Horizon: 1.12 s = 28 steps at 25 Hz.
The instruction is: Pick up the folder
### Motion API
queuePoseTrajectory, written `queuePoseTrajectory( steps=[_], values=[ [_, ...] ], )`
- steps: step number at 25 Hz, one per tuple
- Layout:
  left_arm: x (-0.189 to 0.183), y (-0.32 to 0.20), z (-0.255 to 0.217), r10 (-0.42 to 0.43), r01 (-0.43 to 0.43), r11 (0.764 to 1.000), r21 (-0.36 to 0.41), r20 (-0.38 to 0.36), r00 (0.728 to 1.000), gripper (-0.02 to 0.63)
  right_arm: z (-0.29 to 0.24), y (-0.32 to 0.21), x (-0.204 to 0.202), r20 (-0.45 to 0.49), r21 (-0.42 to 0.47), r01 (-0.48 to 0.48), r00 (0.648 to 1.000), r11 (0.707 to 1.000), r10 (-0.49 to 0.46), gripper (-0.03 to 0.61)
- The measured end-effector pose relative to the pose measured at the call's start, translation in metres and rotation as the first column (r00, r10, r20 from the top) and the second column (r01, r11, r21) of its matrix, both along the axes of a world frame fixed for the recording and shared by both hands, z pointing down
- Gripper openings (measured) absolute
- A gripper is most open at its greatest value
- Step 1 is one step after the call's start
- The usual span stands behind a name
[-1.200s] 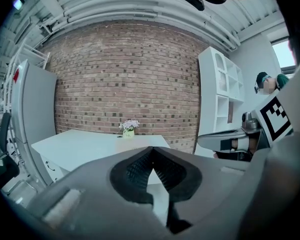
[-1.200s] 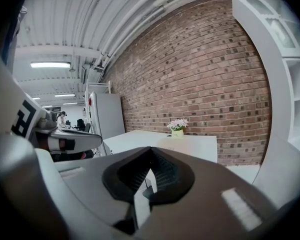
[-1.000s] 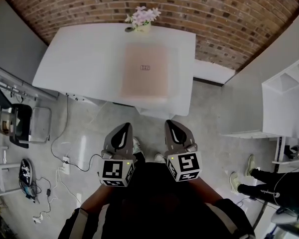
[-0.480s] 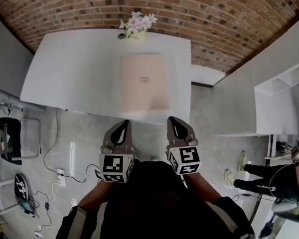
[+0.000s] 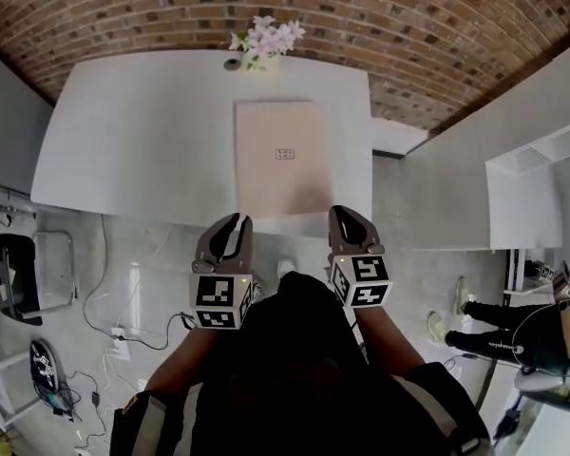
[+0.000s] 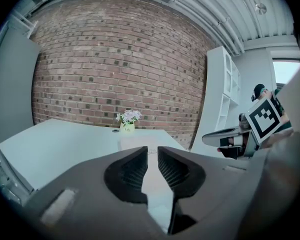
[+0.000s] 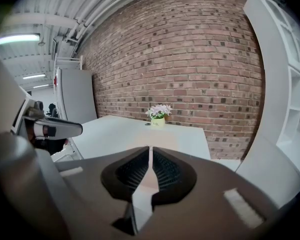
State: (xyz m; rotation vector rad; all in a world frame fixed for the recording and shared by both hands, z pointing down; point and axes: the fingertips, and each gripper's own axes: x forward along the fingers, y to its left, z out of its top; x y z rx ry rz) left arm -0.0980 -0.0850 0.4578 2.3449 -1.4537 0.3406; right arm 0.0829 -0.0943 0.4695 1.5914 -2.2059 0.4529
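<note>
A pale pink folder lies flat on the white table, right of its middle and reaching the near edge. Both grippers hover side by side just short of that edge, apart from the folder. My left gripper is off the folder's near left corner; its jaws are opening, with a narrow slit and nothing between them. My right gripper is off the near right corner, shut and empty. The left gripper view shows the folder beyond the left gripper. In the right gripper view the folder lies past the right gripper.
A small pot of pink flowers stands at the table's far edge by the brick wall, a small dark disc beside it. White shelving and a person are at the right. Cables and a chair sit on the floor at the left.
Both grippers have moved forward to the table's near edge, and the table and folder look nearer. The left jaws have parted slightly.
</note>
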Motion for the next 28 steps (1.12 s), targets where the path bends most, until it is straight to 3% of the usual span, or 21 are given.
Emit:
queuePoseTrajectory(
  steps=[5,13,23,28],
  values=[
    [-0.003,-0.029,0.029,-0.029,0.028,0.996,-0.084,-0.006,1.000,0.081,0.022,-0.031,0.009,0.012,-0.058,0.004,1.000,0.998,-0.004,0.079],
    [0.004,-0.073,0.076,-0.061,0.056,0.972,-0.228,-0.018,0.998,0.204,0.074,-0.076,0.018,0.068,-0.211,0.032,0.998,0.977,-0.018,0.175],
    [0.007,-0.098,0.134,-0.073,0.058,0.918,-0.392,-0.024,0.997,0.332,0.124,-0.104,0.019,0.077,-0.341,0.066,0.996,0.938,-0.042,0.249],
    [0.010,-0.102,0.150,-0.078,0.054,0.893,-0.447,-0.035,0.996,0.354,0.145,-0.108,0.019,0.106,-0.408,0.091,0.993,0.908,-0.052,0.297]
  ],
)
